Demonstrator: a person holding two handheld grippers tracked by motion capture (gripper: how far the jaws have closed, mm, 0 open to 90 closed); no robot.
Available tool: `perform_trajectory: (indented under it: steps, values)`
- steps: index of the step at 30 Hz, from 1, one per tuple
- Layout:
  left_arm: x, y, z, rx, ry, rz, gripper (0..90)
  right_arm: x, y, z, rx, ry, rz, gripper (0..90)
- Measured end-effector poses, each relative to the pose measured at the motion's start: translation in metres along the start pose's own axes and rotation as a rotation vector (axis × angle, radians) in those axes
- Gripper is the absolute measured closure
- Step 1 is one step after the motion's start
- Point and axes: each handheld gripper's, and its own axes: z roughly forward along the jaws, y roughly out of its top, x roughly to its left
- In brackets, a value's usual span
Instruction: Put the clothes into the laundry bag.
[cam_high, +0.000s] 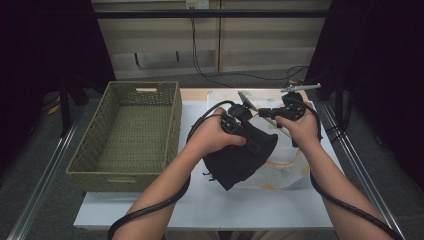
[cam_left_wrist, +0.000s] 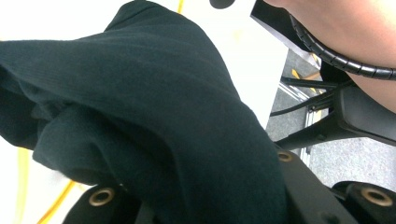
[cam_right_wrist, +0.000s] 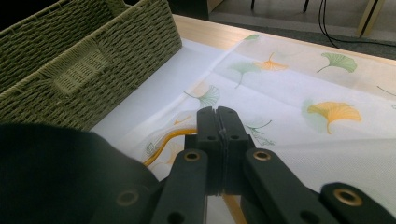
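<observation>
White surface, basket on it. Black cloth hangs just beside the basket, clenched in the left gripper; right gripper, pinched empty, sits farther from the basket.

I observe one dark, near-black knit cloth, bunched and folded, held up off the white leaf-printed table cover, its upper end at the hands and its lower corner hanging toward the person's side of the table.
</observation>
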Motion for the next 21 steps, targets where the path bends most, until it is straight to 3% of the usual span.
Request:
perform_trajectory:
  steps: [15, 17, 20, 21]
  values:
    - [0.023, -0.005, 0.027, -0.031, 0.028, -0.042, 77.7, 0.002, 0.001, -0.003, -0.005, 0.014, -0.003, 89.8]
    - [0.024, -0.005, 0.03, -0.043, 0.029, -0.07, 77.6, 0.003, 0.0, -0.003, -0.006, 0.016, 0.001, 89.8]
    - [0.028, -0.005, 0.034, -0.031, 0.044, -0.058, 77.6, 0.003, 0.0, -0.003, -0.007, 0.02, 0.003, 89.8]
    - [0.028, -0.006, 0.038, -0.045, 0.047, -0.075, 77.6, 0.003, 0.0, -0.003, -0.007, 0.022, 0.004, 89.8]
